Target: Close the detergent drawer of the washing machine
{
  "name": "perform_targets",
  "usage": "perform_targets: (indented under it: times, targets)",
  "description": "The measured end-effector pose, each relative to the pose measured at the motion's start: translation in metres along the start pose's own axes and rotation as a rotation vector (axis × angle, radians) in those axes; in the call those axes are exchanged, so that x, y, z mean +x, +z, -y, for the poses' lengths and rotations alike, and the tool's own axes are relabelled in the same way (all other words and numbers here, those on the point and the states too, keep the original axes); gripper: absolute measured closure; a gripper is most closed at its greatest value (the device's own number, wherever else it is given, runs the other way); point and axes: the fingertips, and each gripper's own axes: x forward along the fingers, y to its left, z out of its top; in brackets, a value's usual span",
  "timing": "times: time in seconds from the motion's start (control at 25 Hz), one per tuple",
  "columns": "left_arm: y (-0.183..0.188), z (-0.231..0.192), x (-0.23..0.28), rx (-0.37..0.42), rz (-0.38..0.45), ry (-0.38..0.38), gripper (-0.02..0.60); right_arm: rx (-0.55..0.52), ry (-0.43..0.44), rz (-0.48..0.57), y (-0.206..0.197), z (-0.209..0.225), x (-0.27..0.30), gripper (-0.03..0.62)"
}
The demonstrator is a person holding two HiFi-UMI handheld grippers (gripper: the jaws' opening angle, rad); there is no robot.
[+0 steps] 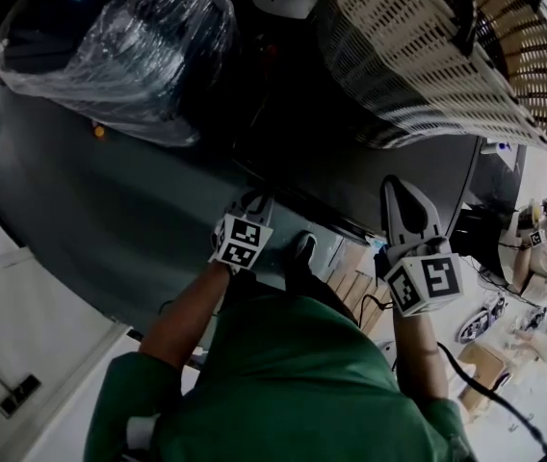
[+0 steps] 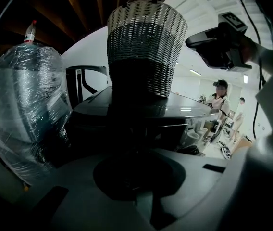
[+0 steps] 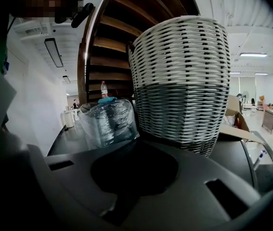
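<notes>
A dark grey washing machine (image 1: 110, 210) is seen from above; a woven basket (image 1: 428, 56) is stood on its far right part, and a bundle wrapped in clear plastic (image 1: 119, 46) is set on its far left part, well apart from the basket. The left gripper (image 1: 257, 202) is held low at the machine's near edge, its tips pointed at the dark front panel below the glossy top; its jaws are brought together, and nothing is gripped between them. The detergent drawer (image 1: 278, 221) seems to be set in that near front edge, just right of the left gripper's tips, though it is too dark there for its outline to be made out. The right gripper (image 1: 403, 200) is raised to the right, near the basket and apart from the machine's front; its jaws are likewise pressed together on nothing. A green sleeve (image 1: 283, 383) is seen nearest the camera; a person (image 2: 219, 100) is seen standing far off to the right.
</notes>
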Motion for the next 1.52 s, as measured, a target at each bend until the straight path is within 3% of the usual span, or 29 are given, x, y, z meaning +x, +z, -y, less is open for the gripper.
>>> perform_targets:
  times: [0.32,0.48,0.72,1.04,1.28,1.44,1.52]
  targets:
    - [0.007,-0.005,0.009,-0.024,-0.003,-0.027,0.549,0.011,-0.002,-0.023,-0.004,0.009,0.015,0.574]
    - [0.004,-0.006,0.010,0.009,-0.030,-0.026,0.557,0.013,0.010,-0.032,-0.003,0.010,0.024,0.574]
    - [0.013,-0.009,0.016,-0.085,-0.042,-0.009,0.558,0.011,0.029,-0.051,-0.002,0.012,0.036,0.574]
    - [0.013,-0.011,0.020,-0.099,-0.023,-0.013,0.560,-0.003,0.071,-0.042,0.001,0.003,0.050,0.574]
    - [0.009,-0.007,0.017,-0.122,-0.082,-0.032,0.560,-0.013,0.094,-0.023,0.007,-0.015,0.043,0.574]
    - [0.009,-0.005,0.014,-0.025,-0.157,-0.050,0.558,-0.032,0.114,0.013,0.018,-0.031,0.034,0.574]
    - [0.017,-0.004,0.003,0.037,-0.146,-0.042,0.558,-0.041,0.118,0.034,0.024,-0.037,0.026,0.574]
